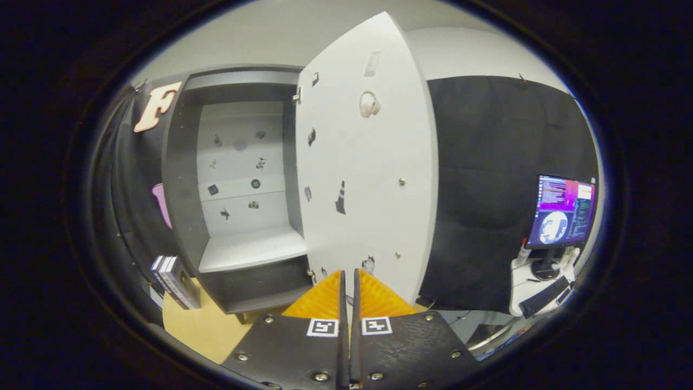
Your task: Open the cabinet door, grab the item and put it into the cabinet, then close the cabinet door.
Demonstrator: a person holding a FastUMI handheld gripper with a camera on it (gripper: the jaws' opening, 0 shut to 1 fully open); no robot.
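The cabinet (184,179) stands on the wooden table with its white door (363,173) swung wide open toward me, its inner face dotted with small stickers and screws. Inside, a pale shelf (252,249) sits bare in front of a back panel carrying small stickers. My gripper (349,279) is shut, its two fingers pressed together with nothing between them, just in front of the door's lower edge. A boxed item (174,281) with grey and white stripes stands on the table left of the cabinet's base, well left of my fingers.
The wooden table (203,327) runs under the cabinet and toward me. Black cloth hangs behind the door on the right. At far right, a lit monitor (563,211) and a keyboard (544,297) rest on a white stand.
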